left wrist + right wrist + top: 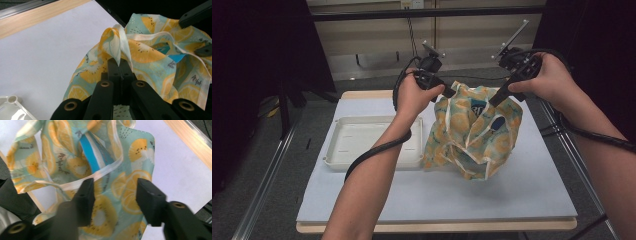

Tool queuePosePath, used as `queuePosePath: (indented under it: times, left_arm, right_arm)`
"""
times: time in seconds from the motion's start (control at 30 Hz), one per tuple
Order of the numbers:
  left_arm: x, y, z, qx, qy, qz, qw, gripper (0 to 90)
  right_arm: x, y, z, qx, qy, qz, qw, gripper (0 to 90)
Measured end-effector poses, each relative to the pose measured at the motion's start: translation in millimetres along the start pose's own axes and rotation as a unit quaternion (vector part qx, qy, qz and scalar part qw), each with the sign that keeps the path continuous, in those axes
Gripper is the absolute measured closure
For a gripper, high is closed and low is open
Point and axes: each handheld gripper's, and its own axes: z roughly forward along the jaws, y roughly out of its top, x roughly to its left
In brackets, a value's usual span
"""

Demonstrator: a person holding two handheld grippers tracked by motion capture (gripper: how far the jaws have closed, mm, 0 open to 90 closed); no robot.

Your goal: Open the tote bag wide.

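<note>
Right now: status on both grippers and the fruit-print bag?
Left gripper shut on bag rim. Right gripper open, jaws straddling the cloth. Fruit-print bag held up, bottom on the table mat. White tray beside it, not in the way.

A thin, soft cloth bag [474, 132] printed with lemons, slightly silky, with smooth pale trim. White plastic tray [362, 142], smooth and faintly glossy. Matt white table sheet [512, 190] over pale wood. Grippers [120, 67] of matt black plastic.

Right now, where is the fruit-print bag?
In the high view the bag stands bunched near the middle of the table, just right of the white tray. The left gripper pinches its top edge.
</note>
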Motion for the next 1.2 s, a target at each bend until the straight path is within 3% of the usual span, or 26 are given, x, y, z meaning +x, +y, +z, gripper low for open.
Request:
queuePosePath:
  times: [0.1, 0.27, 0.47, 0.5, 0.57, 0.63, 0.67, 0.73, 0.8, 0.9, 1.2]
  left_arm:
    - [0.8, -0.8, 1.3, 0.005, 0.003, -0.003, 1.0, 90.0]
    - [1.4, -1.3, 3.1, 0.003, 0.0, -0.007, 1.0, 90.0]
    - [1.7, -1.9, 3.2, 0.004, 0.004, -0.01, 0.9999, 90.0]
    - [3.0, -2.3, 2.1, 0.007, 0.004, 0.001, 1.0, 90.0]
    - [2.1, -2.7, 2.3, 0.002, 0.004, -0.002, 1.0, 90.0]
    - [1.5, -2.8, 2.6, 0.003, 0.006, -0.003, 1.0, 90.0]
    - [1.9, -3.0, 2.7, 0.003, 0.004, -0.001, 1.0, 90.0]
    - [1.6, -2.8, 2.4, 0.006, 0.007, 0.0, 1.0, 90.0]
    - [1.2, -2.6, 2.9, 0.006, 0.006, -0.001, 1.0, 90.0]
    - [1.9, -2.8, 3.3, 0.005, 0.003, -0.002, 1.0, 90.0]
    - [4.2, -3.9, 0.7, 0.01, 0.002, -0.001, 0.9999, 90.0]
  right_arm:
    - [2.8, 0.9, -3.3, 0.0, 0.006, -0.006, 1.0, 41.7]
    - [10.8, 4.2, -6.4, -0.001, 0.019, -0.021, 0.9996, 41.7]
    - [19.1, 7.3, 2.1, 0.016, 0.035, -0.055, 0.9978, 50.6]
    - [19.4, 7.0, 3.6, 0.018, 0.034, -0.056, 0.9977, 53.9]
    - [20.5, 6.7, 5.1, 0.022, 0.032, -0.053, 0.9978, 56.2]
    - [19.4, 4.7, 10.9, 0.026, 0.024, -0.06, 0.9975, 67.8]
    - [19.4, 4.7, 10.9, 0.026, 0.024, -0.06, 0.9975, 67.8]
    - [18.3, 4.5, 9.9, 0.029, 0.014, -0.048, 0.9983, 79.0]
    - [16.6, 4.6, 8.1, 0.024, 0.015, -0.049, 0.9984, 81.7]
    - [13.8, 6.0, -0.9, 0.008, 0.016, -0.029, 0.9994, 88.9]
    - [-9.2, 9.4, -11.8, -0.045, 0.006, 0.03, 0.9985, 90.0]
